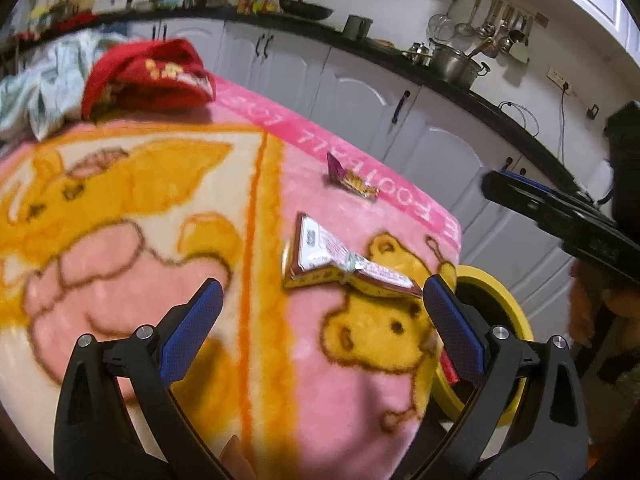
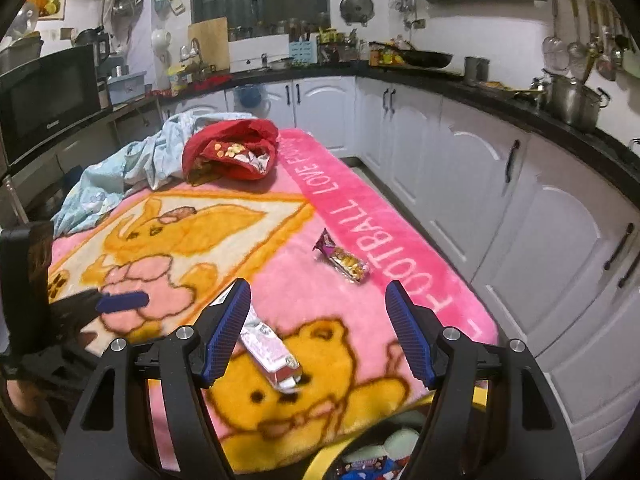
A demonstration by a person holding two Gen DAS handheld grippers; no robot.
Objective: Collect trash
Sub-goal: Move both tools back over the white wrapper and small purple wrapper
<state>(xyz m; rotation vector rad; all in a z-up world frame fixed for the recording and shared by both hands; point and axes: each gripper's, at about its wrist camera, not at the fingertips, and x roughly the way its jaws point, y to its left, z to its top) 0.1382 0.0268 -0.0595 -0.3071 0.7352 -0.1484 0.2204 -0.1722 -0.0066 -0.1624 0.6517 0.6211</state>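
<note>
Pink fleece blanket (image 2: 280, 264) with yellow bear print covers the desk, fuzzy pile. Flat crinkled white-and-yellow wrapper (image 1: 320, 256) lies on it near the desk edge, just ahead of the left gripper (image 1: 320, 304), fingers spread wide, nothing held. Small glossy purple snack wrapper (image 2: 343, 258) lies farther along, by the pink lettered border. Right gripper (image 2: 318, 320) fingers also spread, empty. Round yellow-rimmed bin (image 1: 510, 300) sits beside the desk edge, with packets (image 2: 362, 465) inside. Red bag (image 2: 232, 148) and pale cloth (image 2: 120, 172) at the far end.

two wrappers (image 1: 352, 179) (image 1: 340, 258), one red cap (image 1: 152, 76), one yellow-rimmed bin (image 1: 516, 320), one blanket (image 1: 160, 240)
</note>
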